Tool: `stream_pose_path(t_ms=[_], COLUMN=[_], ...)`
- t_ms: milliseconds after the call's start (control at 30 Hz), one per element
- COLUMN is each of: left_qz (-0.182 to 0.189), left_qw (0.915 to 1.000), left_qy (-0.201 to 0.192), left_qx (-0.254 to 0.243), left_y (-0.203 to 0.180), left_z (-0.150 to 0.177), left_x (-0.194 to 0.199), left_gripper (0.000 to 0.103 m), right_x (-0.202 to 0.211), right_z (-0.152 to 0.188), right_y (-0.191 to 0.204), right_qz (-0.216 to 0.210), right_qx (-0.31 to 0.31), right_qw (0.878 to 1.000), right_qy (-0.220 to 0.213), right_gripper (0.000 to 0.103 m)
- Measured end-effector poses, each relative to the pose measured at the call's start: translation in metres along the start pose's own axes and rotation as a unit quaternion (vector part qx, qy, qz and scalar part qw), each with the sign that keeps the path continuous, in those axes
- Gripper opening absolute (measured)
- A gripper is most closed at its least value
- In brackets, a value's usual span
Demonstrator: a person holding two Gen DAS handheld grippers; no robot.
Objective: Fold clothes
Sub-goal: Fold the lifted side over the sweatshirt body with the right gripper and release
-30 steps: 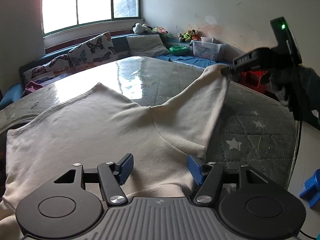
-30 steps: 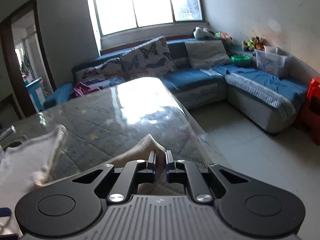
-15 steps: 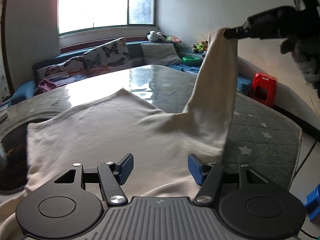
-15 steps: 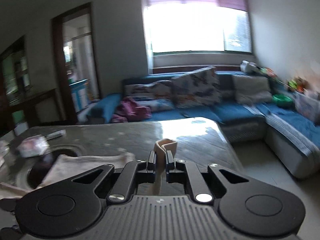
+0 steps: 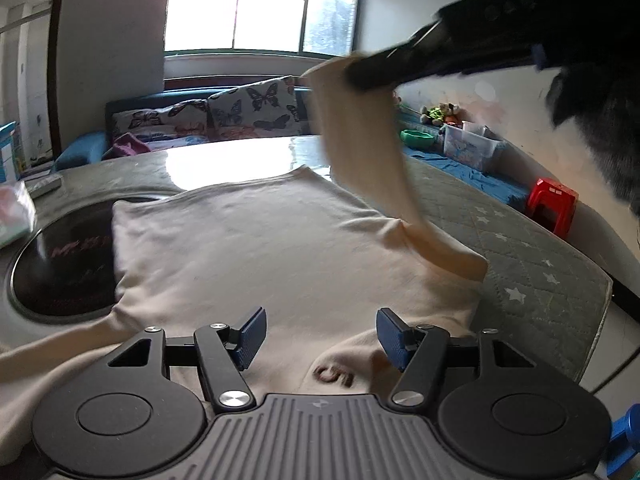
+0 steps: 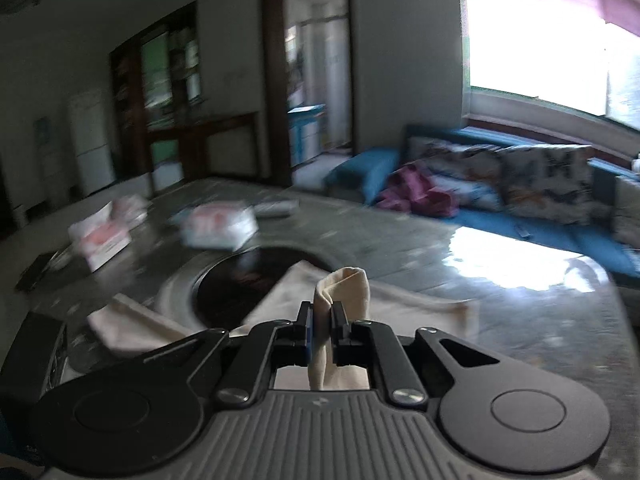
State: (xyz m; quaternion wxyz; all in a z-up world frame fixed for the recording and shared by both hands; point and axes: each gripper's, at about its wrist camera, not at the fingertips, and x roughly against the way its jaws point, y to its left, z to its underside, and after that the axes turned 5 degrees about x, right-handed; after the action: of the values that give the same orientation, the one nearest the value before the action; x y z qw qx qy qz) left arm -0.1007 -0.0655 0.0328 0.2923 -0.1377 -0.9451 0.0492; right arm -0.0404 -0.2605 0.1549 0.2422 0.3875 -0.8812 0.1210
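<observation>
— Where are we in the fold?

— Start from the right tongs [image 6: 320,316]: they are clenched on the cuff of the sleeve [image 5: 372,152], the cream cloth bunched up between the pads. In the left wrist view that sleeve hangs in the air at about one o'clock, stretched from the tongs down to the shoulder of the cream top [image 5: 260,248]. So I'd judge this is the sleeve-fold step, midway: the sleeve is up off the bench but not yet laid across the body.

— And the other tongs?

— The left tongs [image 5: 320,334] stand released, blue pads apart, with nothing pinched. They hover low over the collar end of the top, at six o'clock of the garment, pointing down at a slant.

— Where does the top itself lie?

— Flat on the bench [image 5: 520,248], the grey quilted cover with stars, its far left corner overlapping the dark round inset [image 5: 56,264] at nine o'clock. The other sleeve trails off toward seven o'clock.

— What does the next move want?

— As I see it, carry the cuff across toward nine o'clock, lower it so the sleeve lies flat over the chest, then let go. The left tongs could press near the shoulder so the body doesn't drag along.

— And the right hand's pose?

— Raised high at upper right, tongs tilted downward; its view is blurred.
</observation>
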Motion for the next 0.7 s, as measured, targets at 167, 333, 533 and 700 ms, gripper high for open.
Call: stream_pose_path(t_ms=[167, 333, 533, 700], left_qz=[-0.009, -0.016, -0.02, -0.02], left_qw=[0.9997, 0.9988, 0.9978, 0.9969], left_qy=[-0.001, -0.001, 0.003, 0.005], left_qx=[0.022, 0.047, 0.063, 0.076], left_y=[0.013, 0.022, 0.03, 0.036], left_z=[0.004, 0.006, 0.008, 0.008], left_x=[0.005, 0.008, 0.009, 0.008], left_gripper=[0.065, 0.066, 0.066, 0.066], right_x=[-0.035, -0.053, -0.044, -0.022], right_z=[0.012, 0.026, 0.028, 0.036], right_y=[0.035, 0.051, 0.051, 0.029], right_qz=[-0.053, -0.09, -0.094, -0.045], right_qx=[0.019, 0.033, 0.032, 0.031], right_qw=[0.998, 0.993, 0.992, 0.996], right_qy=[0.041, 0.075, 0.072, 0.076], right_gripper=[0.007, 0.011, 0.017, 0.036])
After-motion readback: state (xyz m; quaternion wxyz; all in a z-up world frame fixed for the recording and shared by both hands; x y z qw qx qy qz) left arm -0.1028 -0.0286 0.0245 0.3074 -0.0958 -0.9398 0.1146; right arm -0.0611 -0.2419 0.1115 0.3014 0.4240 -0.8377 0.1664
